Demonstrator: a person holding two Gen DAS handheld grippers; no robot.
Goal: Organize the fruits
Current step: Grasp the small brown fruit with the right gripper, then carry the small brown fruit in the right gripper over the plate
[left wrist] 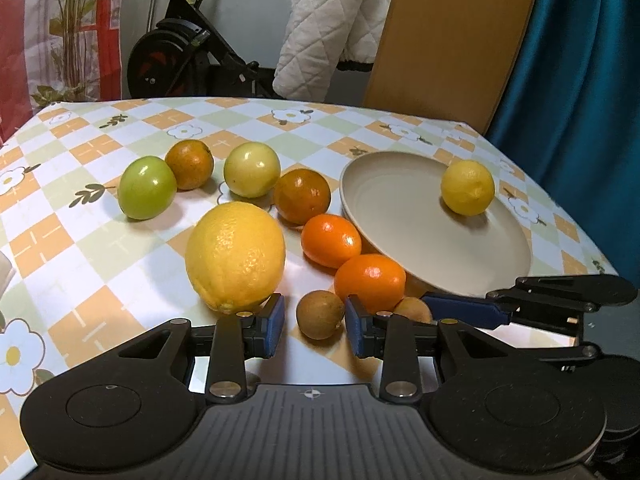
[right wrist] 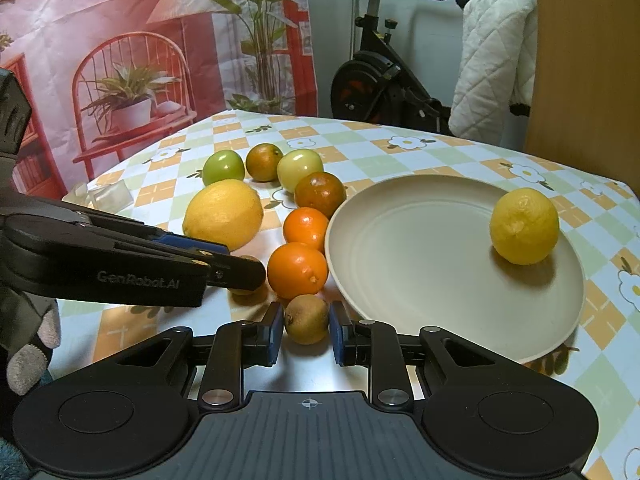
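A beige plate holds one small lemon. Left of it lie a big lemon, two oranges, two dark brownish oranges, two green fruits and two small brown kiwis. My right gripper has its blue pads close around one kiwi, which rests on the table. My left gripper is open around the other kiwi, with gaps on both sides. The right gripper's fingers reach in beside the second kiwi in the left wrist view.
The table has a checkered floral cloth. An exercise bike, a white quilted blanket and a wooden board stand behind it. A clear plastic item lies at the table's left edge.
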